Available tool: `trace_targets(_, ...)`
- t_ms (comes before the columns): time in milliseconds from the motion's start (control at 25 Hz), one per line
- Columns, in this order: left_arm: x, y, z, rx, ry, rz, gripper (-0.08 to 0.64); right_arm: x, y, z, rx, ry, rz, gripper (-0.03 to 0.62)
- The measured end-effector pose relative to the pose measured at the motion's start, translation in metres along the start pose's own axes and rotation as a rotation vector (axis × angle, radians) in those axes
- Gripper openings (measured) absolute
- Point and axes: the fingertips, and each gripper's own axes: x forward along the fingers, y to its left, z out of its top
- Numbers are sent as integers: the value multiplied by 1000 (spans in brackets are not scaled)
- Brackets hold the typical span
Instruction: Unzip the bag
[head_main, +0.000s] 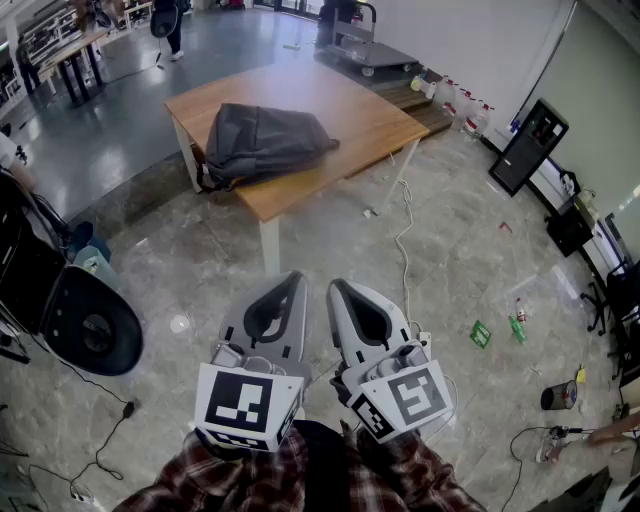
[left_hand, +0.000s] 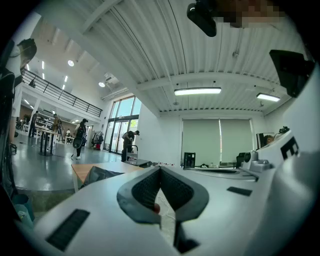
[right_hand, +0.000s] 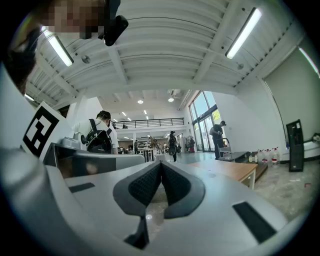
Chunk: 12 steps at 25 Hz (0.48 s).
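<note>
A dark grey backpack (head_main: 262, 142) lies flat on the wooden table (head_main: 370, 118), toward its near left side; the left gripper view catches its edge (left_hand: 100, 175). Both grippers are held low and close to the body, well short of the table. In the head view my left gripper (head_main: 297, 276) and right gripper (head_main: 333, 285) point forward side by side over the floor. Each has its jaws shut with the tips touching and nothing between them, as the left gripper (left_hand: 160, 168) and right gripper (right_hand: 160, 163) views show.
A black office chair (head_main: 88, 318) stands to the left of me, with cables across the floor (head_main: 404, 240). A flat cart (head_main: 368, 52) and bottles (head_main: 462, 100) sit beyond the table. People stand at the far end of the hall (left_hand: 80, 137). A person in a backpack (right_hand: 100, 135) stands nearby.
</note>
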Motion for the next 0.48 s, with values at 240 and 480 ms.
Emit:
trace_targets(240, 49, 28, -13, 12, 13, 11, 8, 43, -34, -14, 10, 21, 11, 11)
trace_targets(480, 135, 80, 2, 16, 3, -6, 8, 127, -85, -8, 0, 21, 1, 11)
